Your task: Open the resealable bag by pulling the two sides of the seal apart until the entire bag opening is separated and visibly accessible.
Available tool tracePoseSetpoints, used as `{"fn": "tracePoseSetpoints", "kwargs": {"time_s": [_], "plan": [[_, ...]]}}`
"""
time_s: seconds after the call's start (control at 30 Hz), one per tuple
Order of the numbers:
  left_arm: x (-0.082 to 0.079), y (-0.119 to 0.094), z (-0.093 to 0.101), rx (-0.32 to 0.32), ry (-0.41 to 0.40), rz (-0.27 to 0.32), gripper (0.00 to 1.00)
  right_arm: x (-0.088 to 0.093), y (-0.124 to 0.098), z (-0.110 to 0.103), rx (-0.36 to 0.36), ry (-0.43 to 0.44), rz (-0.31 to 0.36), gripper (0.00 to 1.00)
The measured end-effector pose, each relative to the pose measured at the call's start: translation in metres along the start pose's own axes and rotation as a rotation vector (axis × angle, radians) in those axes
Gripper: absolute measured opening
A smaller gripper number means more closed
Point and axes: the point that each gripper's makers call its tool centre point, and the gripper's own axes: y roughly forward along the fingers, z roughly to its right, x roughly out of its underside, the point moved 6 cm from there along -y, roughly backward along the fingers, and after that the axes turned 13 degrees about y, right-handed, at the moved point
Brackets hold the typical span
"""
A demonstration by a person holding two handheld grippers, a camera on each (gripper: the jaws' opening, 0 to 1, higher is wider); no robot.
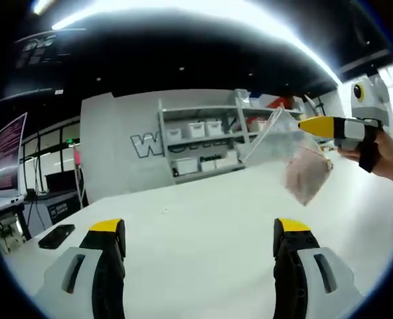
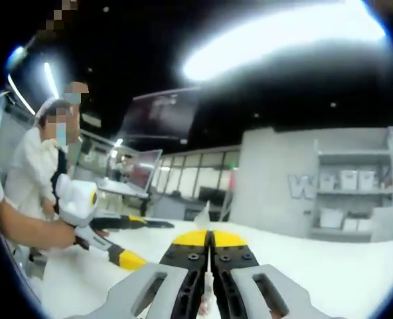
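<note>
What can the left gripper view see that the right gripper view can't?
Left gripper view: the clear bag hanging above the white table, with something pinkish inside, held up by the right gripper. A black phone lies on the table, and the left gripper is open.

Right gripper view: a person in white, and the right gripper's jaws shut on a sliver of the bag.

Both: the table and the shelves with white bins.
</note>
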Motion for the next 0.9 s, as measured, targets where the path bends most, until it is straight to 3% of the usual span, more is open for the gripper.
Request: {"fn": "tracePoseSetpoints", "kwargs": {"time_s": [0.9], "plan": [[-0.008,-0.007,0.0,0.007,0.016,0.013,0.91,0.018,-0.029,-0.019,-0.006,0.038,-0.031,0.0]]}}
